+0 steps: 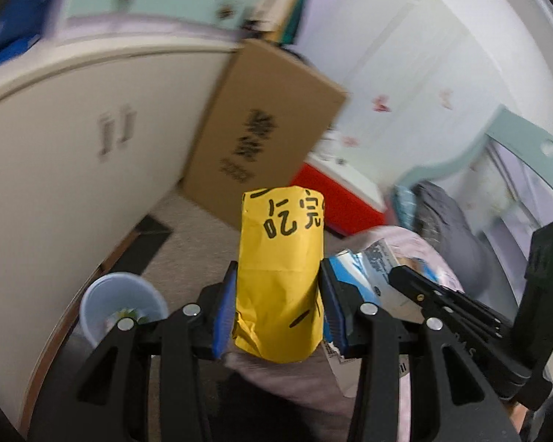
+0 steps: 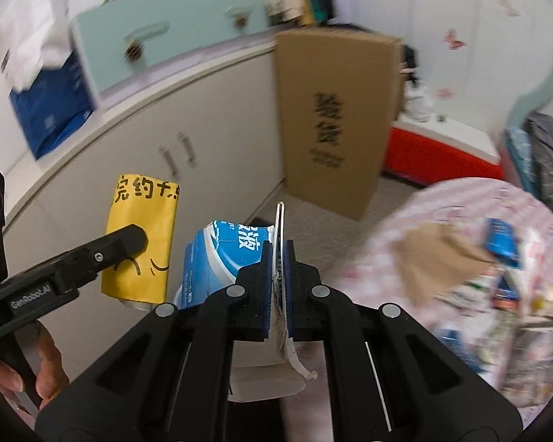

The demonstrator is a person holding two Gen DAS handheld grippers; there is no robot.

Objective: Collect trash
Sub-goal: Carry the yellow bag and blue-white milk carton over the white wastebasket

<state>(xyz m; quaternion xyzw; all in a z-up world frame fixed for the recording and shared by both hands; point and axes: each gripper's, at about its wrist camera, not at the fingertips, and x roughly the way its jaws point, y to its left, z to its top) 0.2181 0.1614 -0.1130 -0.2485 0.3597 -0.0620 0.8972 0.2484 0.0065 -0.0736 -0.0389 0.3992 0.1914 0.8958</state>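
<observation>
Left tool [image 1: 278, 287] clamped mid-body on yellow paper bag [image 1: 281, 272]: light, soft, crushable. Right tool [image 2: 278, 287] pinched shut on torn flap of blue carton [image 2: 225, 258]: light, stiff, best gripped by flap. Pink trash bag [image 2: 461, 258] near.

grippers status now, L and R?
Left gripper: shut on the yellow paper bag.
Right gripper: shut on the blue-and-white carton, pinching its flap.
</observation>
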